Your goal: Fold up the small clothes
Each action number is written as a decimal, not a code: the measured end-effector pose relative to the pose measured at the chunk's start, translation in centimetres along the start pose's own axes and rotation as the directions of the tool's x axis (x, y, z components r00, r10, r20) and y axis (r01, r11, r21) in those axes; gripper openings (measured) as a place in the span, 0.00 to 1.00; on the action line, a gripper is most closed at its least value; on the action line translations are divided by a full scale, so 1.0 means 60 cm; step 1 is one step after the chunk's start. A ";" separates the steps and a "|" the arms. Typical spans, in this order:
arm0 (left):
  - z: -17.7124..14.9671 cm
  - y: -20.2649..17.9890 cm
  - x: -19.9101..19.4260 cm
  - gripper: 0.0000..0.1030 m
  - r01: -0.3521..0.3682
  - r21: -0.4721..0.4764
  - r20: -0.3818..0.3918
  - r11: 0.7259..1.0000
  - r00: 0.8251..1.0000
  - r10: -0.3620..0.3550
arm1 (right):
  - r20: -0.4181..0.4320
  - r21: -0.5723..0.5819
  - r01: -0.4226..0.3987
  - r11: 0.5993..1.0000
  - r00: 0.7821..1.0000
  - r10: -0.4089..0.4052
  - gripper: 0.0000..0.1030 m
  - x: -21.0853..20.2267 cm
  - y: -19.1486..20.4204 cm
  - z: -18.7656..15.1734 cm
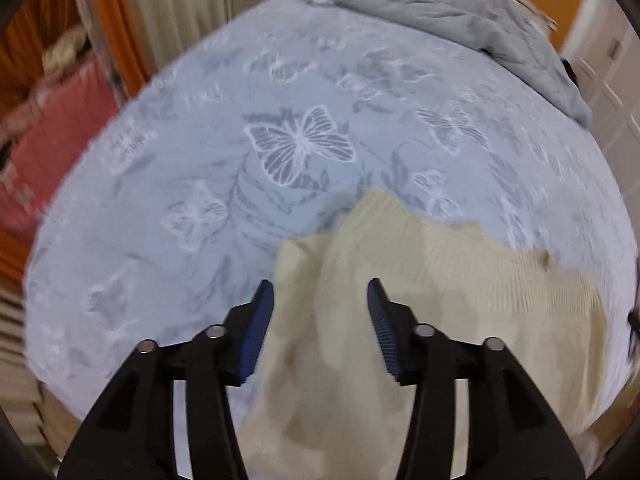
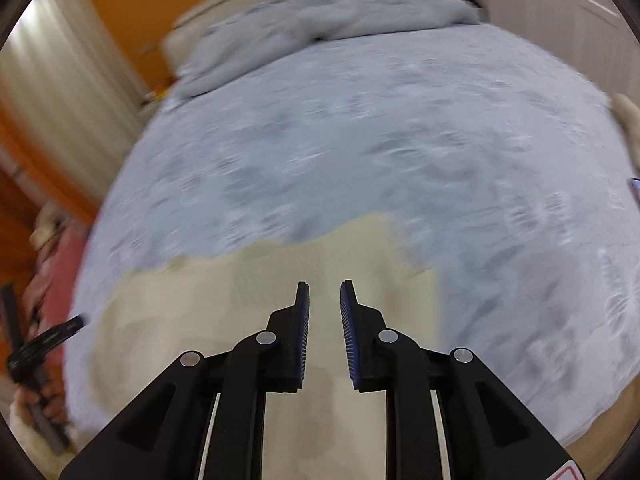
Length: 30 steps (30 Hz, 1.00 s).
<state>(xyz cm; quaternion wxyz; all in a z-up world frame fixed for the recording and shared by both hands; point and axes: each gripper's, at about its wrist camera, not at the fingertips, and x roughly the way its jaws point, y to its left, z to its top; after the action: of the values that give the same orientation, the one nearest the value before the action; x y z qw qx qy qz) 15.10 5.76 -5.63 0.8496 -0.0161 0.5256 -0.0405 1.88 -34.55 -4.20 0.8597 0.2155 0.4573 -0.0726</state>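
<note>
At far left, beyond the bed's edge, we see a pink cushion [image 1: 52, 140]. Next, our left gripper [image 1: 321, 292] hangs with its jaws spread wide, holding nothing, above the left part of the cream knit garment [image 1: 420, 280], which lies rumpled on the near side of the butterfly-print bedspread [image 1: 300, 144]. Our right gripper [image 2: 324, 294] stands over the same cloth, jaws parted by a narrow gap, empty. A grey duvet [image 1: 460, 12] is bunched at the far right.
</note>
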 end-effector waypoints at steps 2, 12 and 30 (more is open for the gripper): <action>-0.027 -0.013 -0.015 0.46 0.047 -0.001 -0.020 0.999 0.999 -0.047 | -0.060 -0.059 -0.092 0.994 0.994 0.088 0.10 0.011 0.068 -0.051; -0.144 0.006 0.057 0.36 0.033 -0.059 -0.173 0.998 0.984 -0.043 | -0.322 -0.088 -0.174 0.981 0.937 0.137 0.00 0.114 0.103 -0.215; -0.218 0.135 0.057 0.65 0.055 -0.399 -0.210 0.915 0.966 -0.150 | -0.232 0.277 0.131 0.952 0.971 -0.066 0.46 -0.011 -0.157 -0.184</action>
<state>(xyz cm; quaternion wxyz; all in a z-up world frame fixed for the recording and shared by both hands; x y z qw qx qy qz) 5.35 13.76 -15.11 0.7575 -0.2077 0.6187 0.0186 -9.84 -38.20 -11.93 0.7581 0.3229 0.5441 -0.1578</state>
